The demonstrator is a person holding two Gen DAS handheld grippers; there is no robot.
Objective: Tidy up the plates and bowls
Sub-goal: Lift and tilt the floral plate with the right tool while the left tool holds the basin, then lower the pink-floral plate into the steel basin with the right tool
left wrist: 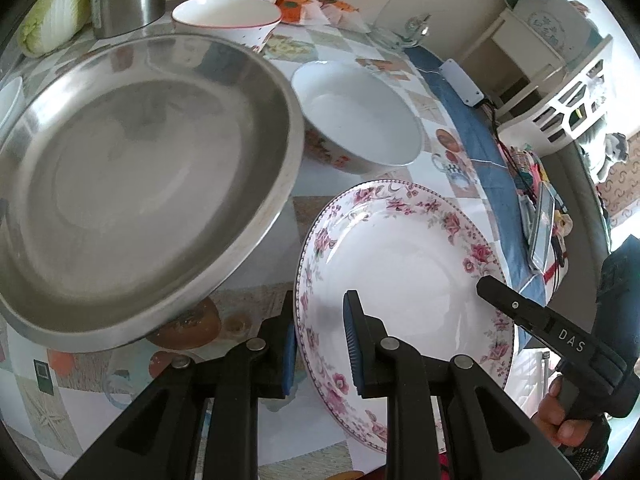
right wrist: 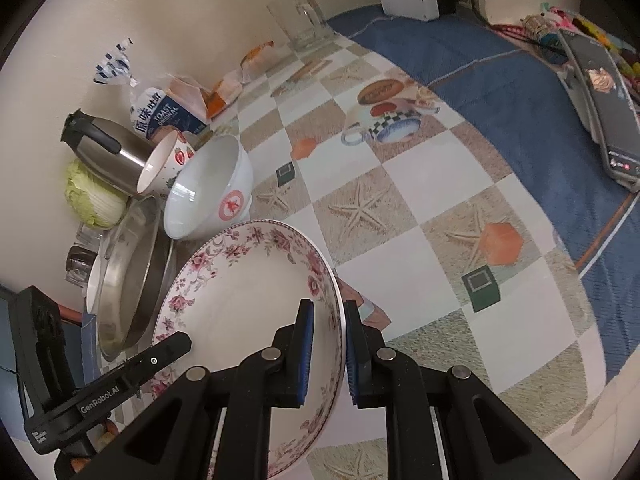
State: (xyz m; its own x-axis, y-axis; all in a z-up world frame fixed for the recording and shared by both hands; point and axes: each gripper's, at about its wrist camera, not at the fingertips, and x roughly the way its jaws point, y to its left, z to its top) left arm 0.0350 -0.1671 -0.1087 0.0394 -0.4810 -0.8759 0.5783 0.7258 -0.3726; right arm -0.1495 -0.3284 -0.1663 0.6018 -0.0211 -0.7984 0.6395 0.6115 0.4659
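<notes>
I have the floral plate (left wrist: 404, 264) between both sets of tongs. My left tongs (left wrist: 320, 344) straddle its near rim with a pad on each side; there is a gap showing on the inner side, so they look open around the rim and not clamped. My right tongs (right wrist: 326, 352) are closed on the opposite rim, blue pads pressed to both faces, and the plate (right wrist: 248, 300) sits tilted in that grip, lifted on that side above the worktop (right wrist: 400, 184).

The steel pan (left wrist: 140, 184) lies just to the left of the plate, overlapping the view of its edge; from the right wrist view it appears to rest against the plate's far side. Behind them stand a white bowl (left wrist: 360, 120) and a strawberry-patterned bowl (left wrist: 228, 16), with a kettle (right wrist: 104, 152), a toast bag (right wrist: 164, 116) and a cabbage (right wrist: 92, 200) along the wall.

I judge this to be the step of picking up the plate to stack or relocate it. Next I would need to carry it with the right tongs level, keeping it clear of the pan's rim, and take the left tongs off the plate's edge before it swings, since the glazed rim may slip.
</notes>
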